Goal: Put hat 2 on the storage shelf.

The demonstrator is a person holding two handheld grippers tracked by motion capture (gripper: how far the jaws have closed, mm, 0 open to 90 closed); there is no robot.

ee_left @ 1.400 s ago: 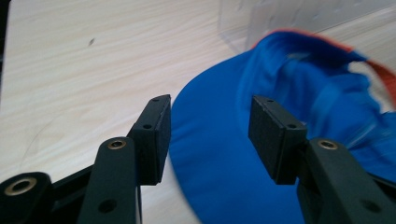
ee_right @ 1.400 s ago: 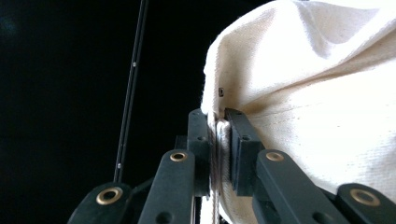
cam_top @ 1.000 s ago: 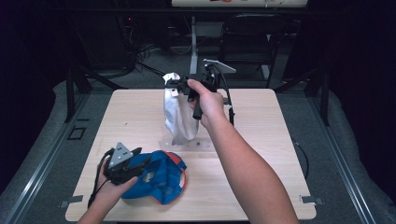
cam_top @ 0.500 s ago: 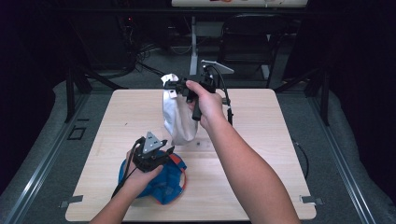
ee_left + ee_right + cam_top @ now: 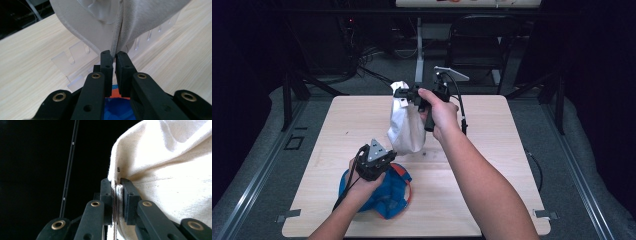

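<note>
A white cloth piece [image 5: 404,127] hangs above the wooden table [image 5: 492,165]. My right gripper [image 5: 401,95] is shut on its top edge, and in the right gripper view the fabric [image 5: 175,170] is pinched between the jaws [image 5: 115,182]. My left gripper [image 5: 390,153] is at the cloth's lower edge. Its jaws have just been closing, and its tips [image 5: 115,56] now pinch the seam of the white cloth [image 5: 140,22]. A blue cloth with orange trim [image 5: 384,197] lies on the table under my left hand and shows below the jaws [image 5: 117,110].
A clear plastic stand with slots [image 5: 72,65] sits on the table behind the hanging cloth. A black cable [image 5: 462,112] trails from my right gripper. A chair [image 5: 482,45] and cables stand beyond the table's far edge.
My left gripper has moved right and forward from over the blue cloth to the white cloth's lower edge and closed on it. The right gripper has stayed in place.
</note>
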